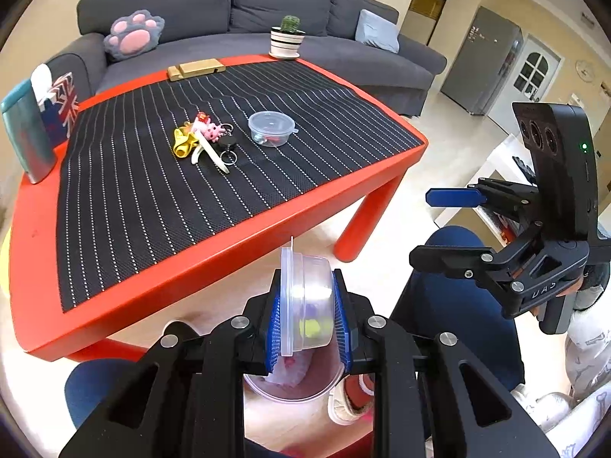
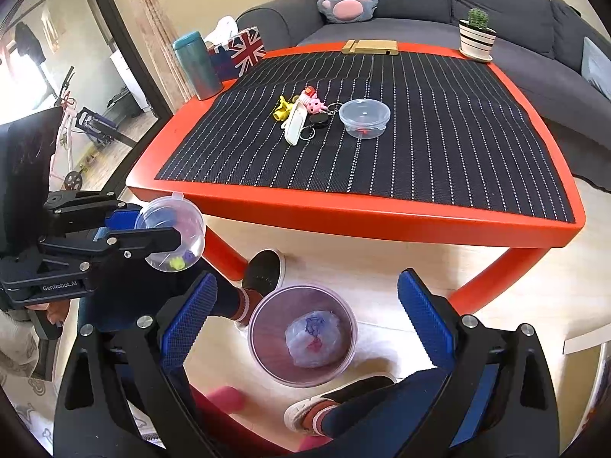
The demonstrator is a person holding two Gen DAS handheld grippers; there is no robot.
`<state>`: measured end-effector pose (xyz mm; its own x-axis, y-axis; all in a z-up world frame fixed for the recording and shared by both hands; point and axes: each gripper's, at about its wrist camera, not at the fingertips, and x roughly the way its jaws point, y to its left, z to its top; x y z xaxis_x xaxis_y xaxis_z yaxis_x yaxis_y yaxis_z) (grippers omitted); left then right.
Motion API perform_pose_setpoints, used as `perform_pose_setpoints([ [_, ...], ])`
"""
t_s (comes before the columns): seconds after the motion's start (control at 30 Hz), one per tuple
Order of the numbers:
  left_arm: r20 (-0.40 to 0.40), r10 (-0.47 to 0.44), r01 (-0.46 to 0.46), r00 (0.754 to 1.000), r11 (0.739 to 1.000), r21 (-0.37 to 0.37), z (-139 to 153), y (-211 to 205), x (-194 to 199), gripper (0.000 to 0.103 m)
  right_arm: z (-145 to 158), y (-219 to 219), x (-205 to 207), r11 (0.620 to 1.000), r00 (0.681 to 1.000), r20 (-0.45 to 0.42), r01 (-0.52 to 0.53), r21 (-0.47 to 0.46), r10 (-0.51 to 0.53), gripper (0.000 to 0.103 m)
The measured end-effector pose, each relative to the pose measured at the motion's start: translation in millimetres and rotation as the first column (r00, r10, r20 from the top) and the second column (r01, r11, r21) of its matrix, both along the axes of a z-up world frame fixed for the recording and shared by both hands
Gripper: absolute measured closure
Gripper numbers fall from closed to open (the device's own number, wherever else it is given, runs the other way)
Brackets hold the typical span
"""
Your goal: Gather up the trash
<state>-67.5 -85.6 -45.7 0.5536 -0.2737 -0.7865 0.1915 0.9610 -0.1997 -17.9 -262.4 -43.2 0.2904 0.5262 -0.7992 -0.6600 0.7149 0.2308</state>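
The left gripper (image 1: 307,320) clamps a small clear tub (image 1: 305,305) turned on its side, above the bin (image 2: 303,334) on the floor holding a crumpled wad (image 2: 313,337). The right gripper (image 2: 305,316) gapes wide, holding nothing. Another lidded tub (image 2: 364,117) sits on the red table (image 2: 382,213), beside keyrings (image 2: 305,114).

Grey sofa (image 1: 236,15) behind red table (image 1: 229,236), seemingly wooden floor (image 2: 362,267).
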Motion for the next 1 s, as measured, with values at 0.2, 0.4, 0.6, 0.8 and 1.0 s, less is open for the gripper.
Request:
perform_pose_setpoints([
  [0.2,0.026,0.054,-0.053,0.998,0.998,-0.022,2.8,7.8,0.5,0.013,2.5,-3.9,1.7,1.000,1.000,0.005,0.013,0.005,-0.013,0.009],
  [0.4,0.015,0.083,-0.083,0.996,0.997,-0.007,-0.1,12.3,2.4,0.009,0.9,-3.4,1.9,1.000,1.000,0.000,0.013,0.003,-0.013,0.009],
  [0.6,0.011,0.094,-0.094,0.996,0.996,-0.010,-2.1,15.3,3.0,0.008,-0.2,-1.5,1.9,1.000,1.000,-0.004,0.009,0.002,-0.009,0.009],
  [0.8,0.011,0.101,-0.101,0.995,0.995,-0.012,-1.8,17.7,3.6,0.008,1.1,-0.5,1.9,1.000,1.000,-0.002,0.007,0.004,-0.007,0.009],
  [1.0,0.018,0.104,-0.103,0.994,0.994,-0.018,2.8,19.6,5.4,0.008,6.2,1.1,2.7,1.000,1.000,0.005,0.005,0.008,-0.005,0.009],
])
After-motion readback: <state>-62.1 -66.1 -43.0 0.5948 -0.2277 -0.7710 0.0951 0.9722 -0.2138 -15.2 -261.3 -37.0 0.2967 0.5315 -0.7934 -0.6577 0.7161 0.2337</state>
